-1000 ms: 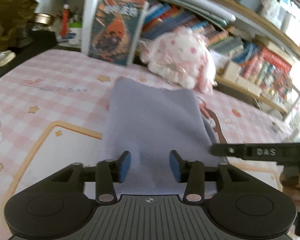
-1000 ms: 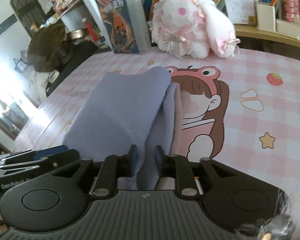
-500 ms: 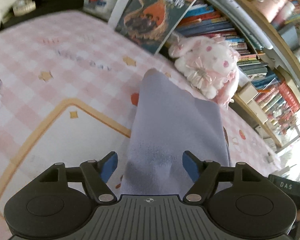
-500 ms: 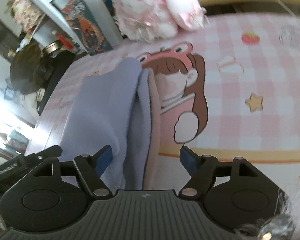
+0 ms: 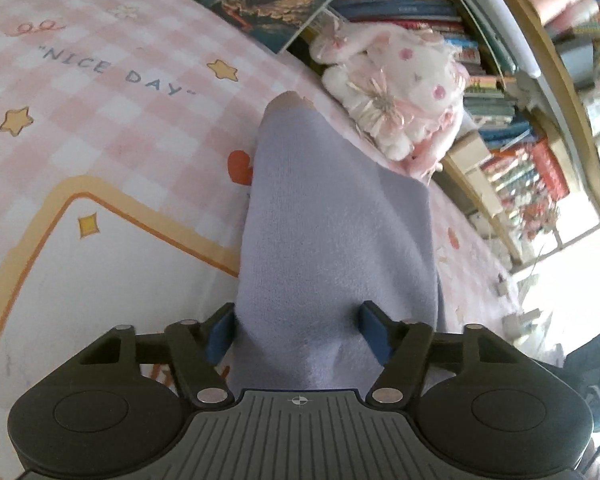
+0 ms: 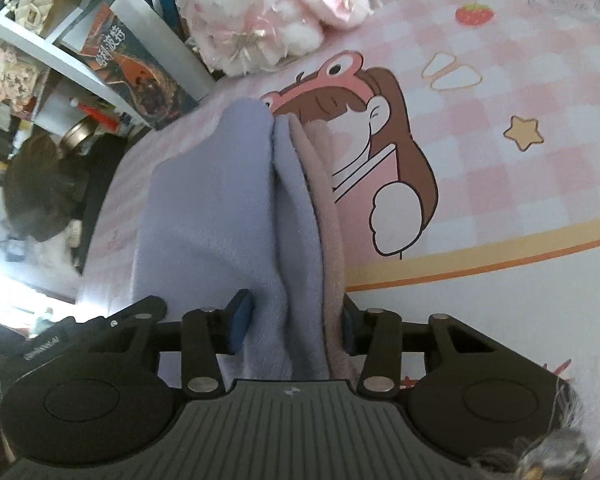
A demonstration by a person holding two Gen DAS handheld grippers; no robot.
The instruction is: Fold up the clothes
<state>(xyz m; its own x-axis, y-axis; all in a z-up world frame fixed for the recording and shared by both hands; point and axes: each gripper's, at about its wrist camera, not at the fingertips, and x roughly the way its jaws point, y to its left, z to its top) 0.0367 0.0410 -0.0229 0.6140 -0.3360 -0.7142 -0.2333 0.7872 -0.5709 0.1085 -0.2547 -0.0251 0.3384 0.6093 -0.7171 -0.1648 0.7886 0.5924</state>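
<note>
Lilac garment point(image 5: 332, 240) lies folded in layers on pink checked sheet point(image 5: 100, 128). Left tongs point(image 5: 296, 332) spread wide astride near end; right tongs point(image 6: 292, 326) likewise released. Risk: loose layers slide apart if tongs snag the fleece.

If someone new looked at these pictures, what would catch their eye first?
Probably the lavender cloth, lying folded on the pink checked sheet and reaching between the open left gripper and open right gripper. Next, the white-and-pink plush rabbit beyond it, against the bookshelf.
</note>
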